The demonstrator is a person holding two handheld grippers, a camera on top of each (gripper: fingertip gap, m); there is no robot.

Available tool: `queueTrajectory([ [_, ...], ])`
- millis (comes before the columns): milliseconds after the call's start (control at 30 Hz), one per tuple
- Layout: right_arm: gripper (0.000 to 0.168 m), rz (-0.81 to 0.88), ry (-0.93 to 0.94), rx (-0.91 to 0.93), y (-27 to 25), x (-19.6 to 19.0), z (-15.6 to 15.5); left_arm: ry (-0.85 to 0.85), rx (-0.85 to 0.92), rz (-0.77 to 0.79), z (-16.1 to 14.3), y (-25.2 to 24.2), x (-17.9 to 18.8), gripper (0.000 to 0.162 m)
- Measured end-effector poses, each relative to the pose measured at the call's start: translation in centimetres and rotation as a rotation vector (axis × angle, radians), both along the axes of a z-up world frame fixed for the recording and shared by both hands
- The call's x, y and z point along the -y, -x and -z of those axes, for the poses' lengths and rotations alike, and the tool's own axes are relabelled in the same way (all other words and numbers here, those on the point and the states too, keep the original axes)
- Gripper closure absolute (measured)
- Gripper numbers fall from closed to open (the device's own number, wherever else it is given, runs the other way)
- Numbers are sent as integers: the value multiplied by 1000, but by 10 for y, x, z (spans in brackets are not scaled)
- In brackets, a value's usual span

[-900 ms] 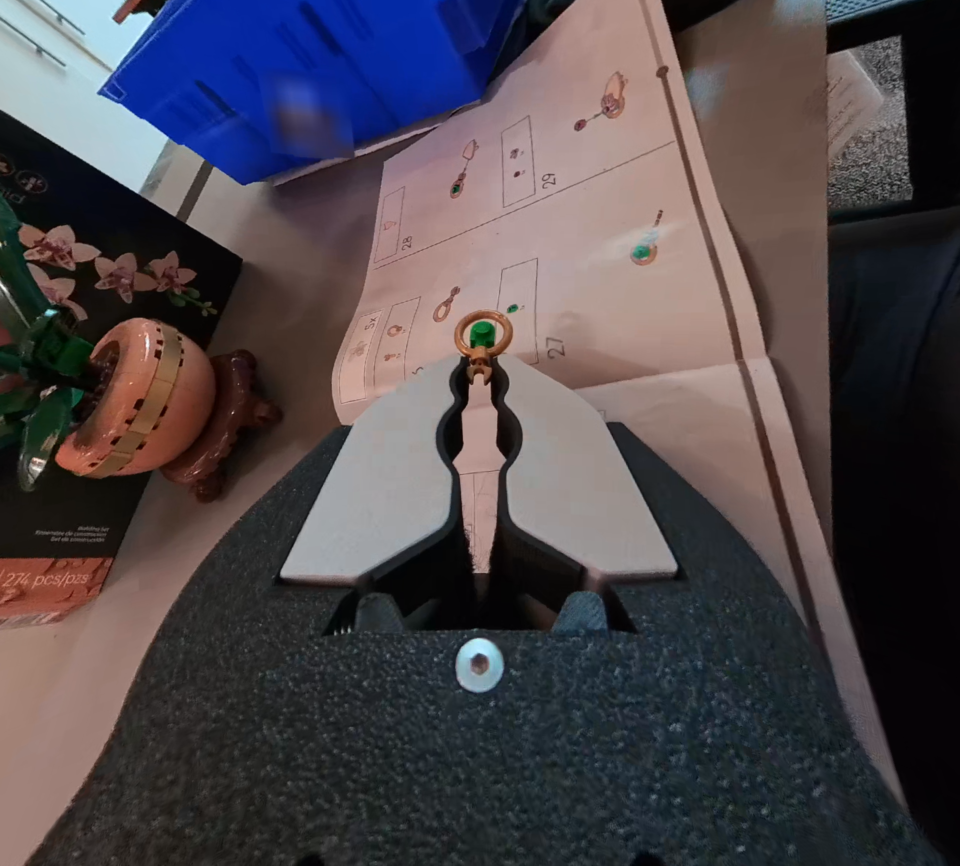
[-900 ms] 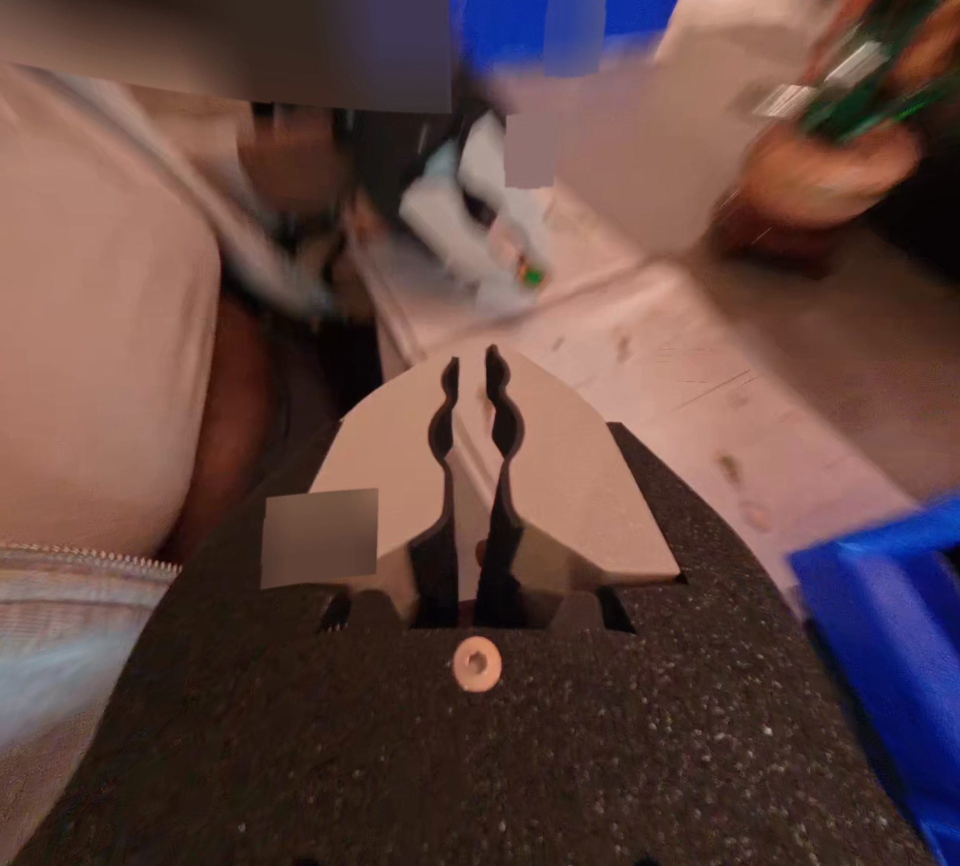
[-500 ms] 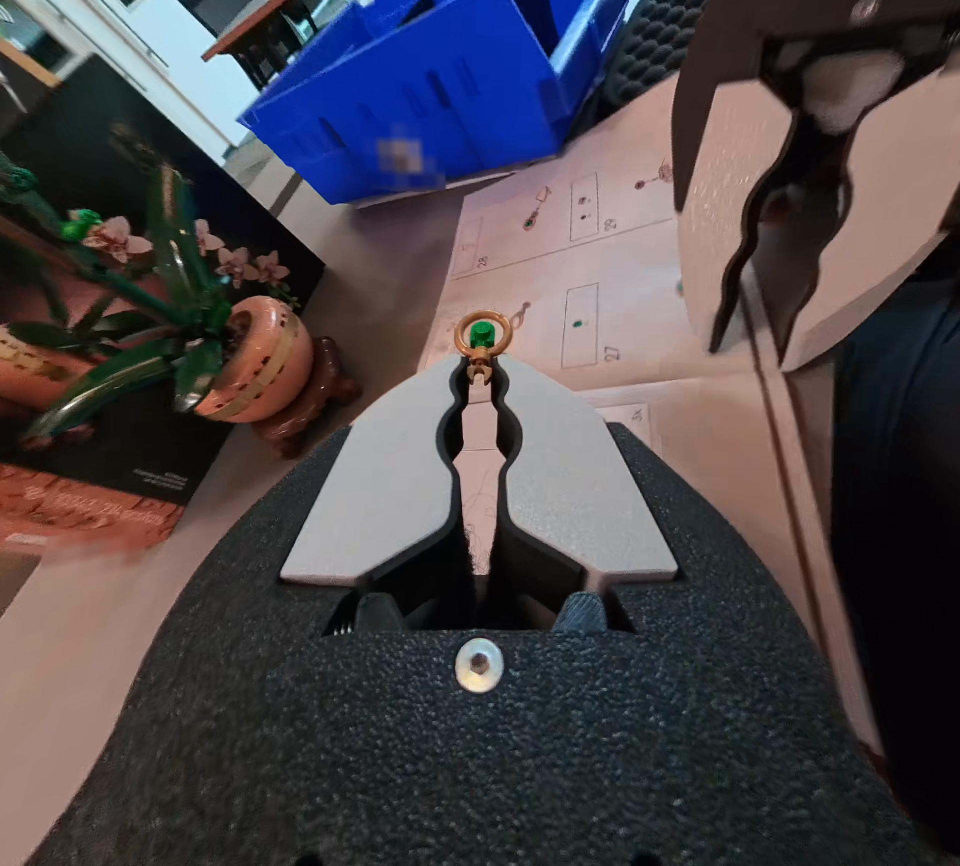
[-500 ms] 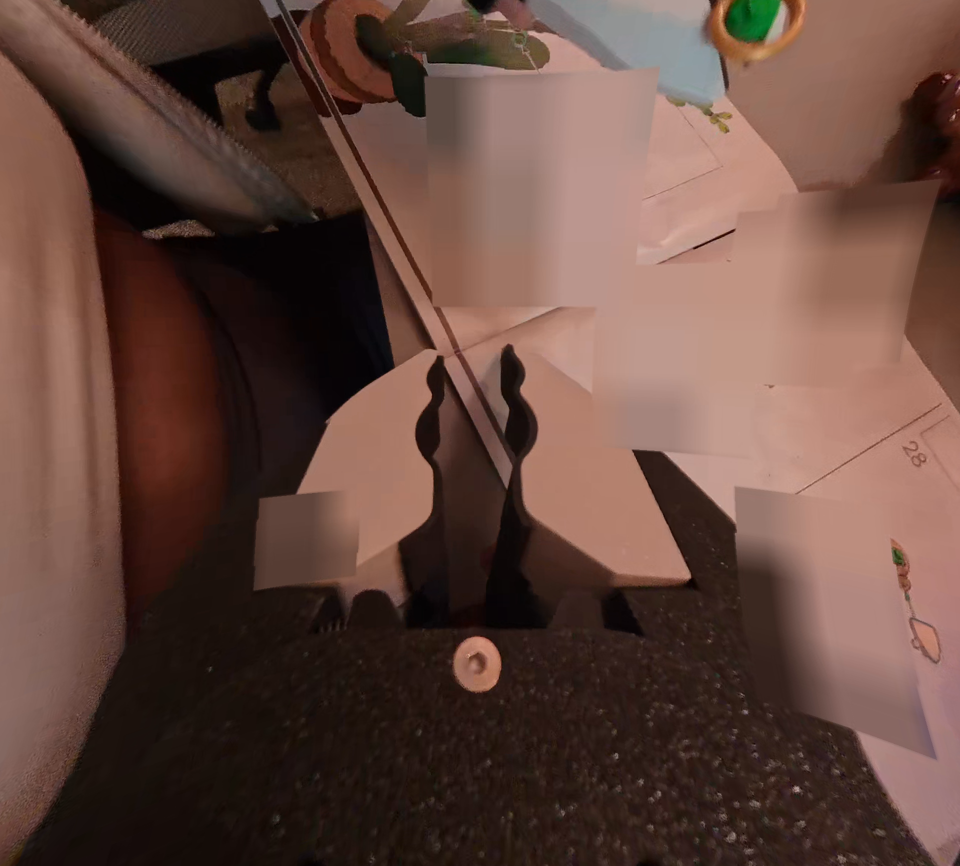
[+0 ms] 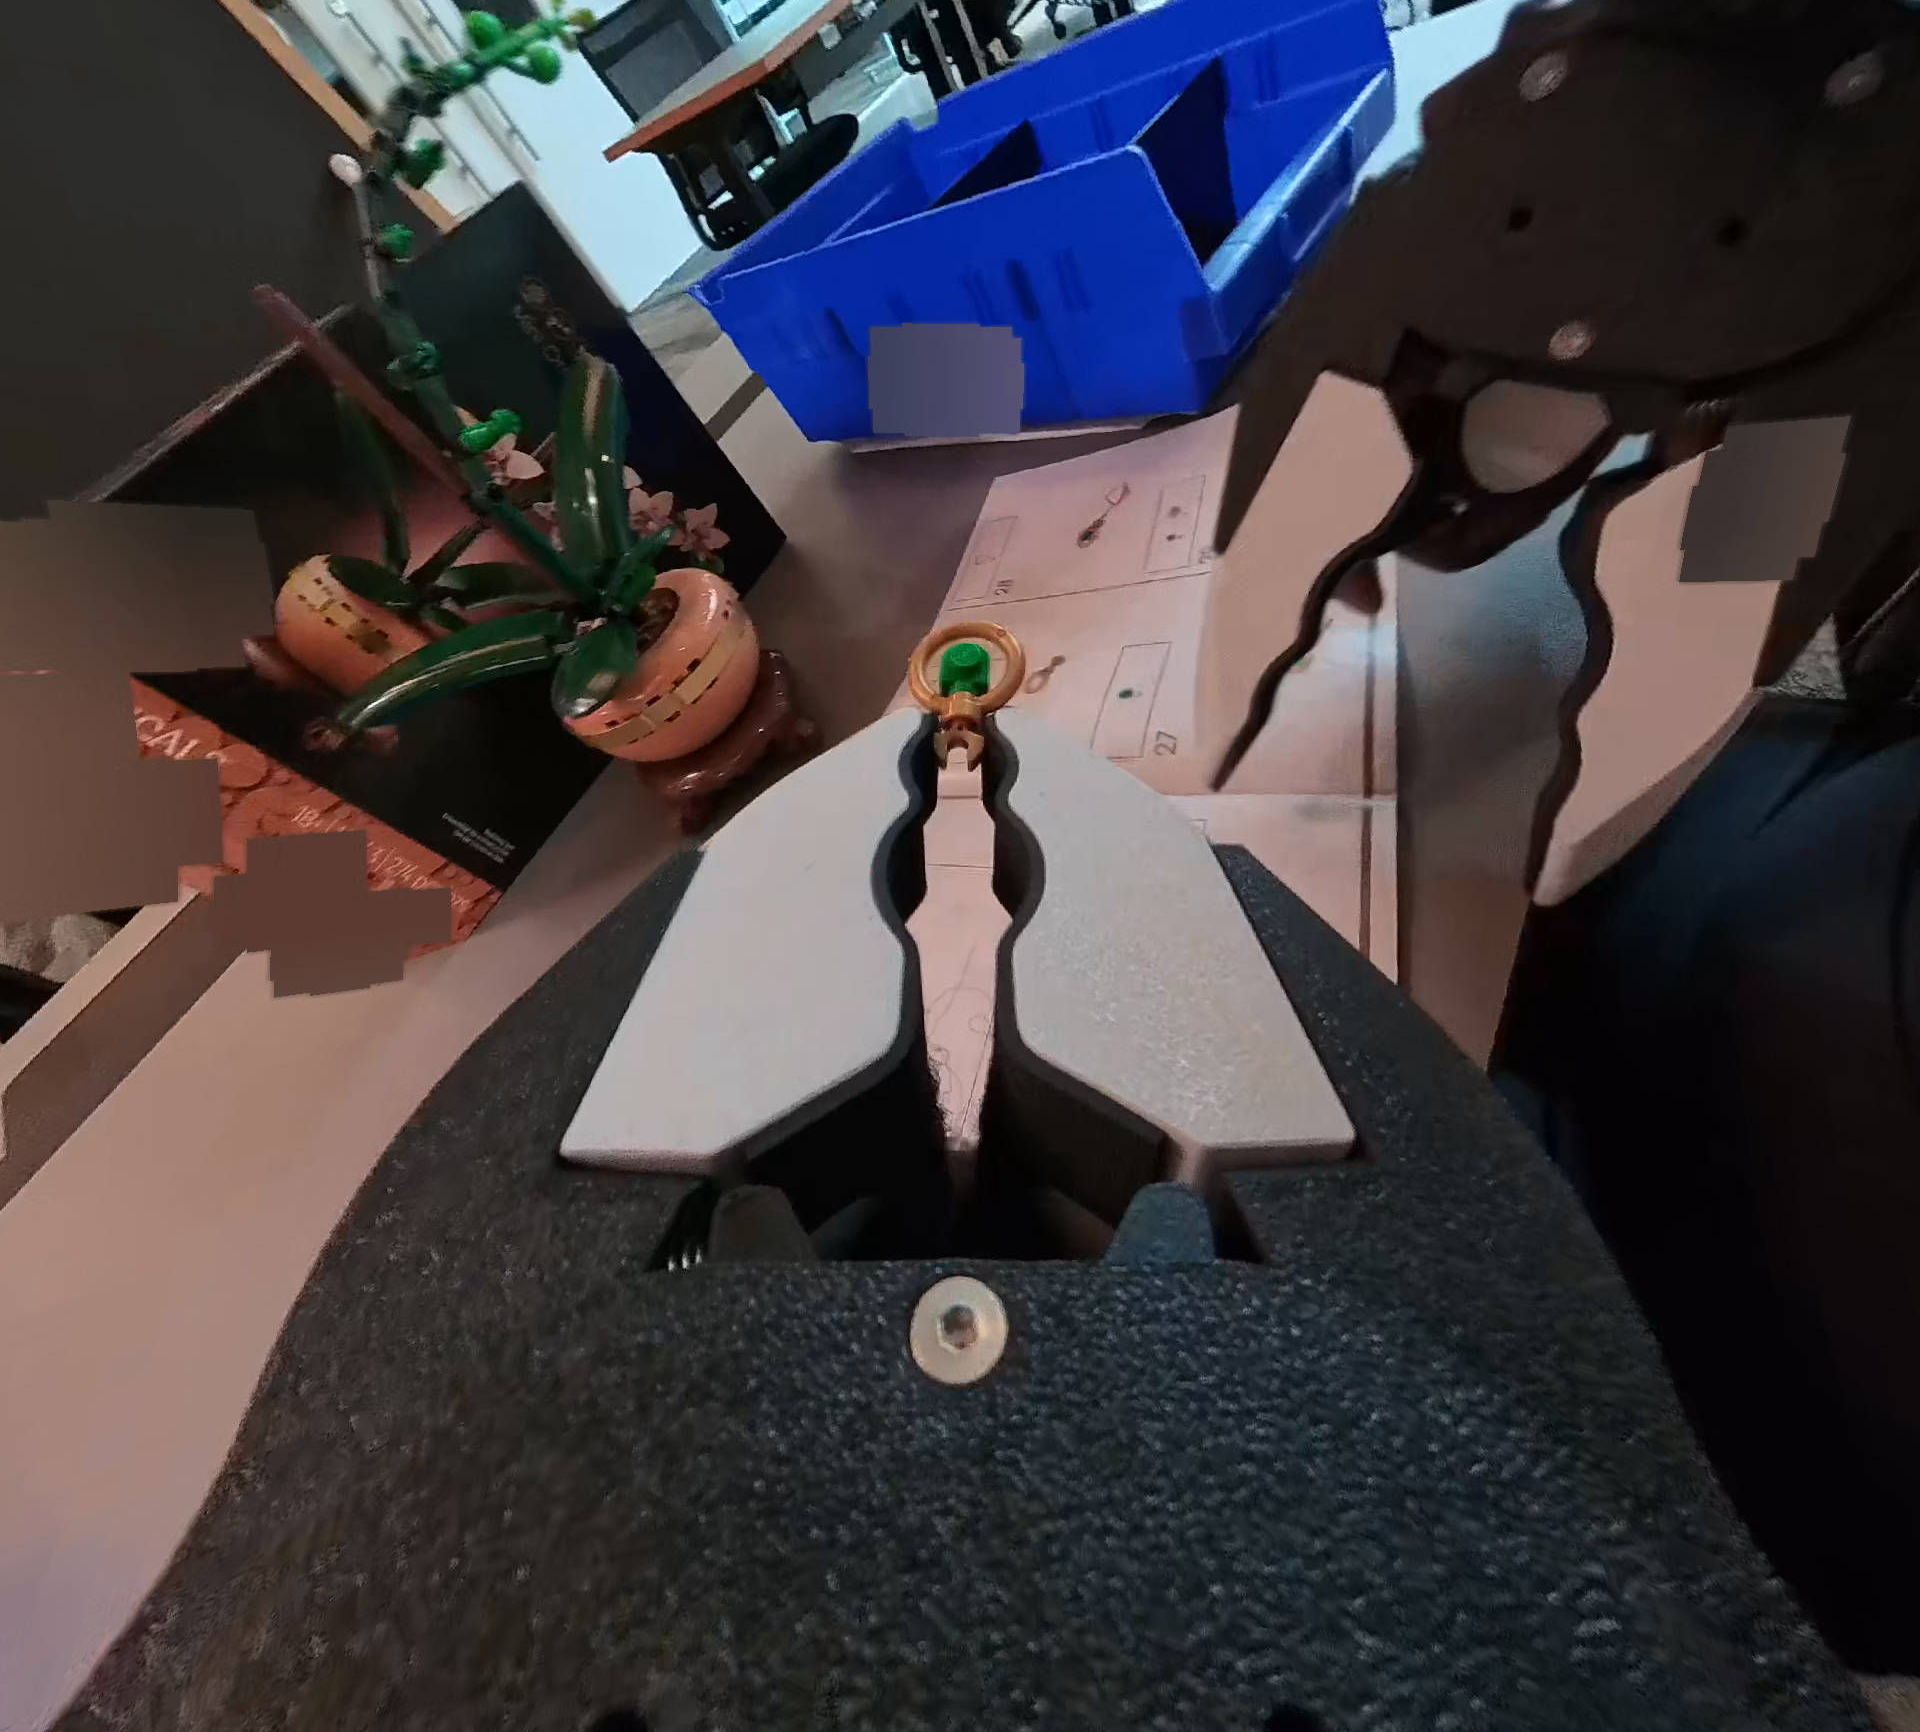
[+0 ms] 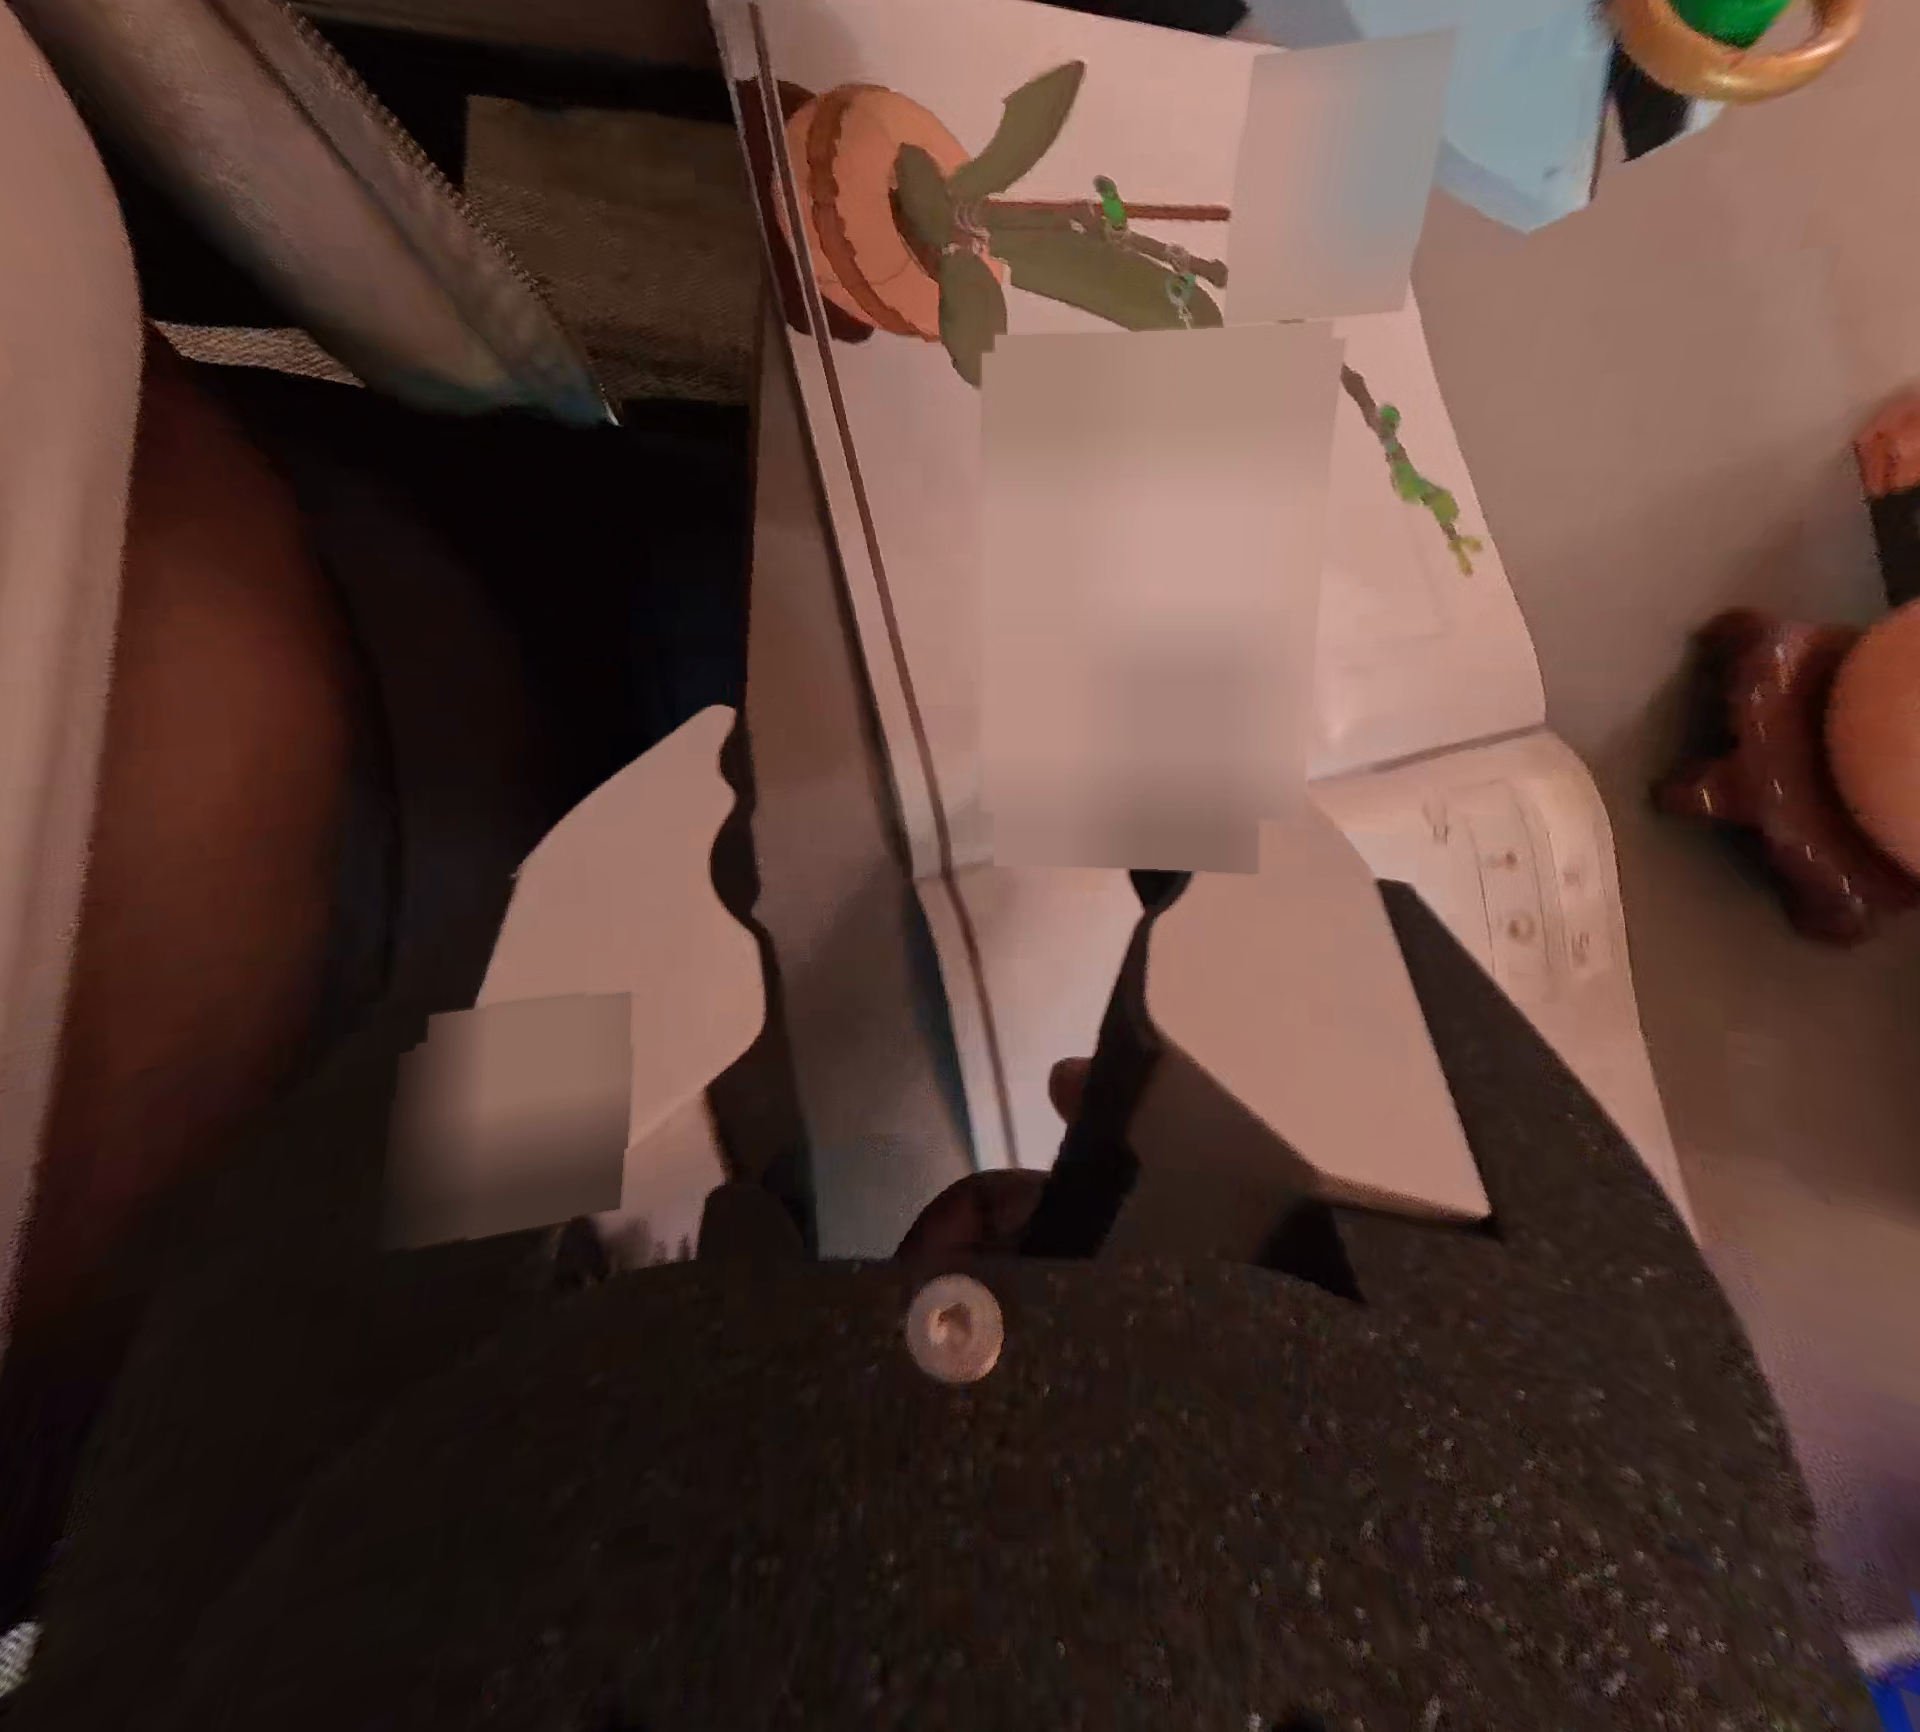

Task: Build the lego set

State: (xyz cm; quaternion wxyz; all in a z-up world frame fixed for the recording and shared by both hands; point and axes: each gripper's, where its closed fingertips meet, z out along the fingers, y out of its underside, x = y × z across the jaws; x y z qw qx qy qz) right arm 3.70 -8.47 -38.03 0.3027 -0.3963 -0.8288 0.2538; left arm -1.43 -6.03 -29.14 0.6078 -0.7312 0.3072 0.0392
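Note:
My left gripper (image 5: 958, 744) is shut on the stem of a small gold ring piece with a green stud (image 5: 964, 670) and holds it above the open instruction booklet (image 5: 1122, 581). The same piece shows at the top right of the right wrist view (image 6: 1733, 9). My right gripper (image 6: 940, 815) is open, and the booklet's folded edge (image 6: 831, 643) runs between its fingers. In the left wrist view it hangs open at the upper right (image 5: 1382, 835), above the booklet's right side. The built orchid in its pink pot (image 5: 670, 669) stands to the left.
The dark set box (image 5: 436, 726) lies at the left under the orchid. A blue bin (image 5: 1039, 280) stands beyond the booklet. The pot's brown stand (image 6: 1766, 799) is at the right. A person's sleeve (image 6: 62, 643) and dark lap fill the left.
My right gripper has swung in over the booklet's edge and opened wider. My left gripper has tilted up, still shut on the gold ring piece.

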Motion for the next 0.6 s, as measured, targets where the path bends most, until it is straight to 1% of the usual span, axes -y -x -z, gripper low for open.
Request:
queueTrajectory([
  [67,87,-53,28,9,15,5,0,-21,15,-29,-6,8,6,155],
  [133,87,-76,110,37,28,15,-1,-38,20,-63,-12,21,13,155],
  [233,91,-31,148,112,38,15,12,-44,48,-126,-14,49,21,155],
  [267,101,-4,184,106,42,17,12,-37,71,-151,-12,60,22,155],
  [333,107,60,251,99,48,22,15,-40,146,-182,-7,76,22,155],
  [367,108,74,294,98,49,28,16,-52,191,-183,-7,79,21,155],
  [433,109,119,308,72,55,31,16,-97,245,-179,-7,81,17,155],
  [533,109,188,313,64,61,33,16,-145,222,-218,0,94,10,155],
  [600,109,202,315,62,64,34,16,-218,189,-194,-8,97,11,155],
])
